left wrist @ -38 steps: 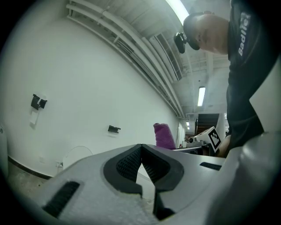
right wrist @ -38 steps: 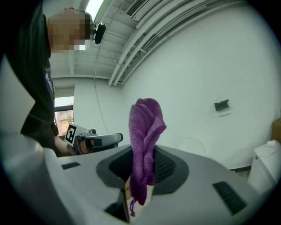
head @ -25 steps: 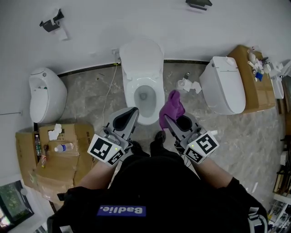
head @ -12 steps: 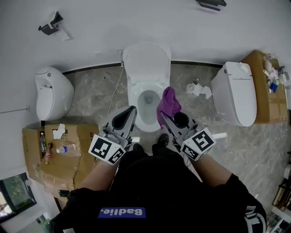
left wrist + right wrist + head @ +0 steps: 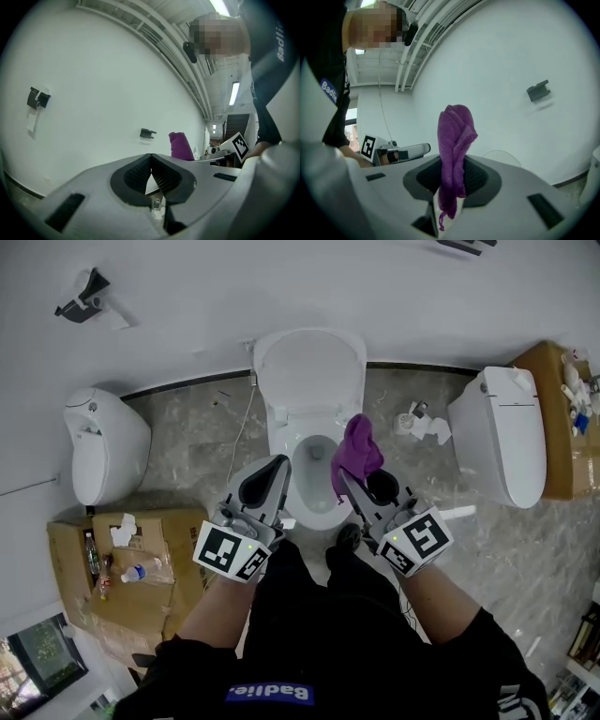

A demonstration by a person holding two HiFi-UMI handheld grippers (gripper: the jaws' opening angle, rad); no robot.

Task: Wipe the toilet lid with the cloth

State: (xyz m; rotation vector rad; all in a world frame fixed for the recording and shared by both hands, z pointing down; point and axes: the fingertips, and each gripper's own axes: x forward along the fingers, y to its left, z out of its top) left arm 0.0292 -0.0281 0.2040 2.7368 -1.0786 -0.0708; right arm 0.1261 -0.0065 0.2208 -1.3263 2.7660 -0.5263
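Note:
The white toilet (image 5: 315, 486) stands in the middle, its bowl open. Its lid (image 5: 309, 367) is raised against the wall. My right gripper (image 5: 346, 476) is shut on a purple cloth (image 5: 357, 450), which sticks up over the bowl's right rim. In the right gripper view the cloth (image 5: 454, 138) is pinched between the dark pads (image 5: 477, 176) and a tail hangs below them. My left gripper (image 5: 277, 465) hovers at the bowl's left rim. Its jaws (image 5: 151, 158) are shut with nothing between them. The cloth (image 5: 182, 146) shows to the right in the left gripper view.
A second white toilet (image 5: 502, 437) stands at the right, with a cardboard box (image 5: 562, 427) beyond it. A white fixture (image 5: 103, 442) and cardboard boxes (image 5: 150, 563) with bottles are at the left. A paper roll (image 5: 417, 423) and a cable (image 5: 242, 427) lie on the floor.
The person has come closer to the toilet, and both grippers have moved forward over the bowl's front. The cloth stays in the right gripper; the left stays shut.

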